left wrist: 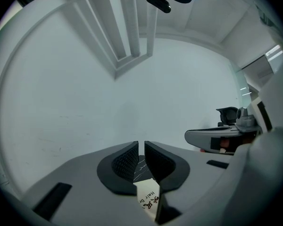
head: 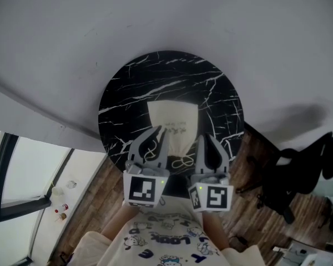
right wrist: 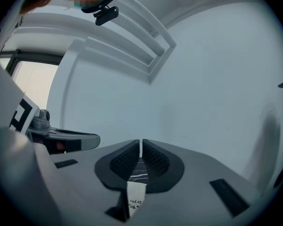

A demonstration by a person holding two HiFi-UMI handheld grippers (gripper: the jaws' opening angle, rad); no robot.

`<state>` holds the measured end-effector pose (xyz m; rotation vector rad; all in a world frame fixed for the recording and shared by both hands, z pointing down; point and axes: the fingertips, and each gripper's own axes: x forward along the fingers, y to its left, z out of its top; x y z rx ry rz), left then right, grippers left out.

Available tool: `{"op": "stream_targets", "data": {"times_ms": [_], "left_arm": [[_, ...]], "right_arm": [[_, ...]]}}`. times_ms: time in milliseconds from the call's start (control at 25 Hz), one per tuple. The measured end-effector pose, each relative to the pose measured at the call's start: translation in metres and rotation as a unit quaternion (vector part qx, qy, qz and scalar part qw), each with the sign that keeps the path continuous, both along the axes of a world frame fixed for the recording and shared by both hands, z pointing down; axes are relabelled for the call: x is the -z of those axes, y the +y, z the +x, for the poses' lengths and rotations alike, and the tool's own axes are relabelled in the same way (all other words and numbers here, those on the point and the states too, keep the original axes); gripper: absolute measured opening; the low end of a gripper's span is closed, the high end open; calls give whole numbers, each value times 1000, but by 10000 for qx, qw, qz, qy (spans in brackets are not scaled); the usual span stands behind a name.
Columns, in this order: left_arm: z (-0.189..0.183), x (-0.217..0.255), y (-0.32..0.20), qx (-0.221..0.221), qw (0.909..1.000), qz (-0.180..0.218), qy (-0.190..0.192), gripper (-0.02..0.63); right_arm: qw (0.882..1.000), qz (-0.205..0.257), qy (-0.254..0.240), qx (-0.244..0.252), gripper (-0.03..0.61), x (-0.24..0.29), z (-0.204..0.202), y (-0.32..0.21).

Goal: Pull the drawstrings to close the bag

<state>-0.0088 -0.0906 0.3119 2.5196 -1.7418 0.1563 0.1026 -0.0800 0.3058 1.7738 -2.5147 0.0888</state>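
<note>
Bag (head: 173, 127): cream, flat on the round black marble bench (head: 127, 93), right of bench centre, mouth end toward the near edge. Printed text on its near half.

Drawstring (head: 183, 162): a loose loop lies on the bench just past the bag's near end, between the two tongs. Another bit of cord shows at the left tongs' tip, but I can't tell whether it's pinched.

Left tongs (head: 155, 133): over the bag's near-left corner. In the left gripper view (left wrist: 140, 147) the jaws are closed down to a thin slit with no cord visible between the pads. Only marble and the bag's print (left wrist: 148, 197) show below the gap.

Right tongs (head: 204, 140): at the bag's near-right corner, just beside the left one. In the right gripper view (right wrist: 141, 145) the slit is just as narrow. Nothing is visibly clamped, and bag fabric (right wrist: 136, 197) shows underneath.

Both marker cubes (head: 143, 189) sit at the near bench edge.
</note>
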Motion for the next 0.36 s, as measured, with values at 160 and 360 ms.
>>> {"op": "stream_targets", "data": {"times_ms": [160,360], "left_arm": [[1,-4,0,26,9999,-152,35,75],[3,-10,2,-30,9994,-328,70,75]], "right_arm": [[10000,-8,-57,11,31,0,1,-2],[10000,-42,-50,24,31,-1,1,-5]]}}
